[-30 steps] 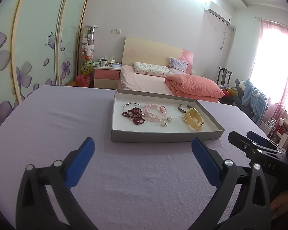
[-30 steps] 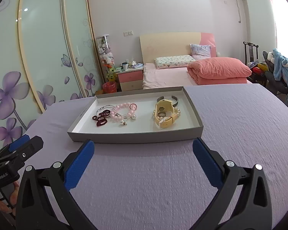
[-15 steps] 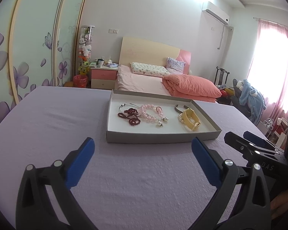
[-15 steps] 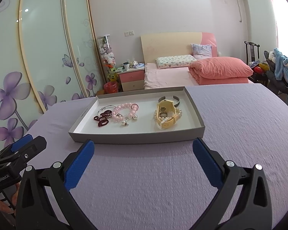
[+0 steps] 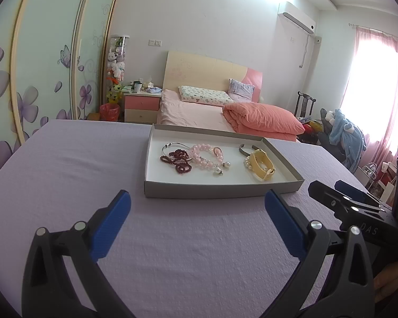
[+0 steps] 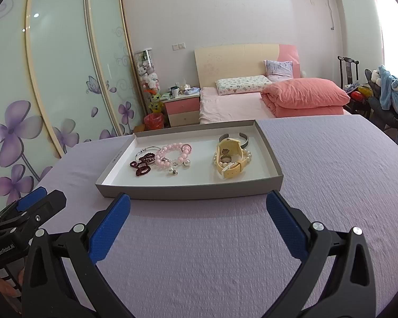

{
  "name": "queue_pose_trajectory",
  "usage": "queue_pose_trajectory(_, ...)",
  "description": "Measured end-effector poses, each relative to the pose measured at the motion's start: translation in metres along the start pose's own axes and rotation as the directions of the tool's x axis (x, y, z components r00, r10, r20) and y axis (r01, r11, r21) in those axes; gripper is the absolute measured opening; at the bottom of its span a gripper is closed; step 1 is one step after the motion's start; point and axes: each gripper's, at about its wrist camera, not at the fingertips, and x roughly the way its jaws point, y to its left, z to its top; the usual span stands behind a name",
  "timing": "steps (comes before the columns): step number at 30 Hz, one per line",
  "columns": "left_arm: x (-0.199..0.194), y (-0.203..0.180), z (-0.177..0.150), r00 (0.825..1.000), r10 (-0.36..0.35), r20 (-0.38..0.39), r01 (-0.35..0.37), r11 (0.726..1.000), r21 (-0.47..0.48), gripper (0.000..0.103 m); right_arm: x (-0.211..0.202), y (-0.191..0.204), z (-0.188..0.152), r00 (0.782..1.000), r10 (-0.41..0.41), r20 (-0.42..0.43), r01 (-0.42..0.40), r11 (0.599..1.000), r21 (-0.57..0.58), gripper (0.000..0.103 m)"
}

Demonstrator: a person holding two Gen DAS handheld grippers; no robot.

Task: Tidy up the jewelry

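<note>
All jewelry sits in the tray [image 6: 274, 169], beads [image 6: 142, 164] at 10 o'clock tangled, watch [image 6: 230, 159] at 12; left gripper [image 5: 197, 206] and right gripper [image 6: 198, 206] wide open, empty; fits sorted or pending.

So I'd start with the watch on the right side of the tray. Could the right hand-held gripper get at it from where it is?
Probably yes. The right hand-held gripper is open, empty and facing the tray; the yellow watch lies uncovered behind the low near wall, though pearls touch it.
</note>
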Motion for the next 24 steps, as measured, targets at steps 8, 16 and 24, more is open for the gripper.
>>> queue_pose_trajectory(8,0.0006,-0.0003,-0.0021,1.000,0.000,-0.008,-0.001,1.000,-0.010,0.101,-0.0002,0.0001,0.0003,1.000,0.000,0.000,0.000,1.000,0.000,0.102)
queue_pose_trajectory(16,0.0014,0.0006,-0.0036,1.000,0.010,-0.010,-0.010,1.000,-0.011,0.101,-0.0003,-0.0003,0.0003,1.000,0.001,0.000,-0.001,1.000,0.001,0.102)
queue_pose_trajectory(24,0.0019,-0.0002,-0.0047,1.000,0.012,-0.012,-0.012,1.000,-0.011,0.101,-0.0003,0.0000,0.0002,1.000,0.002,-0.001,-0.002,1.000,0.001,0.102)
